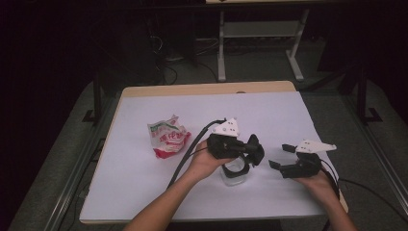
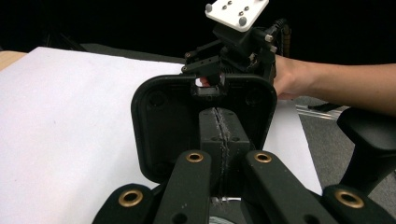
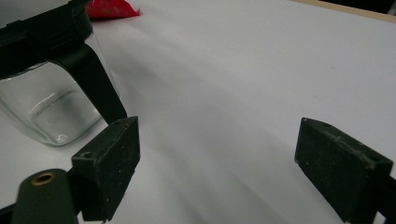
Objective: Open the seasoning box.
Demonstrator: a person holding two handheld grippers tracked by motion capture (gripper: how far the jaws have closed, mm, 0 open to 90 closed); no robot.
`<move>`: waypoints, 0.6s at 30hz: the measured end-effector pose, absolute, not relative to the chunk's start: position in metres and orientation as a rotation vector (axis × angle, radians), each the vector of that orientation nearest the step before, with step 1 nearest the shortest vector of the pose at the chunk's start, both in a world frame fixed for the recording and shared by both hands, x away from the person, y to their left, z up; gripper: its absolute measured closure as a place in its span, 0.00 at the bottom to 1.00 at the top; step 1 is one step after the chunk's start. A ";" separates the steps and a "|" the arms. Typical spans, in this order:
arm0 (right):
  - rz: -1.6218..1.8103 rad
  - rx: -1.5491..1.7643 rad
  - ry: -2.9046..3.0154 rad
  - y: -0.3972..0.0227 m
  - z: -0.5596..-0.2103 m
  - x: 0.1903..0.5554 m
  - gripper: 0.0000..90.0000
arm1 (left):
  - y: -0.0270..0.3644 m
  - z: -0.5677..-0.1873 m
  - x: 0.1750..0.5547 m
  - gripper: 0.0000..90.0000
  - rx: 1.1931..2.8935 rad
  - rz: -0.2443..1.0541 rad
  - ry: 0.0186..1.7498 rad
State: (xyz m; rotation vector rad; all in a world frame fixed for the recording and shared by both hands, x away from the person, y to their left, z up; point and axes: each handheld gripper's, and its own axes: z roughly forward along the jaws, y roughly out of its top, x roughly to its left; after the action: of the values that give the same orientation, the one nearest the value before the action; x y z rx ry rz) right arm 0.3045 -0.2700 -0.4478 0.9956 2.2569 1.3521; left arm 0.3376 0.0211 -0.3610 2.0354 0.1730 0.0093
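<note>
Now, the big white table (image 1: 144, 192) takes up the middle of the high view. A crumpled red and white snack bag (image 1: 168, 137) lies left of the middle, well apart from the work.

The glass jar (image 1: 234, 174) stands upright just right of the middle, low in the frame, with its mouth up. It is short and wide, so its long axis is hard to tell. It sits right under the left gripper (image 1: 245, 149), and the right gripper (image 1: 281, 156) is near it on the right side. So the left hand is the nearer 1 of the 2.

In the right gripper view the jar (image 3: 51, 107) is at the upper left, off to the side of the jaws and not between them.

The black lid (image 2: 154, 130) is a square with round corners. It looks tipped up on its edge over the jar mouth, with its flat face to the left gripper's camera. I think it must be laid flat and brought straight down onto the mouth.

The left gripper's (image 2: 219, 140) jaws are squeezed together on a ridge in the middle of the lid. The right gripper's (image 3: 224, 163) jaws stand wide apart, with just bare table between them.
</note>
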 end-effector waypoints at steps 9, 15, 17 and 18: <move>1.351 0.997 2.257 -0.270 -0.448 0.304 0.15 | 0.015 -0.365 0.339 1.00 2.047 0.007 0.175; 1.355 1.002 2.252 -0.271 -0.447 0.304 0.15 | 0.013 -0.367 0.339 1.00 2.052 -0.003 0.178; 1.356 1.001 2.252 -0.271 -0.447 0.304 0.15 | 0.014 -0.367 0.338 1.00 2.054 -0.001 0.178; 1.356 0.999 2.251 -0.271 -0.447 0.304 0.15 | 0.014 -0.366 0.338 1.00 2.054 0.000 0.177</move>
State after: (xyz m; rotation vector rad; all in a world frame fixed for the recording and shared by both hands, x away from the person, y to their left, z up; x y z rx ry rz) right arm 0.3039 -0.2713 -0.4473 0.9995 2.2513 1.3557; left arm 0.3381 0.0143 -0.3663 2.0541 0.1771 0.0004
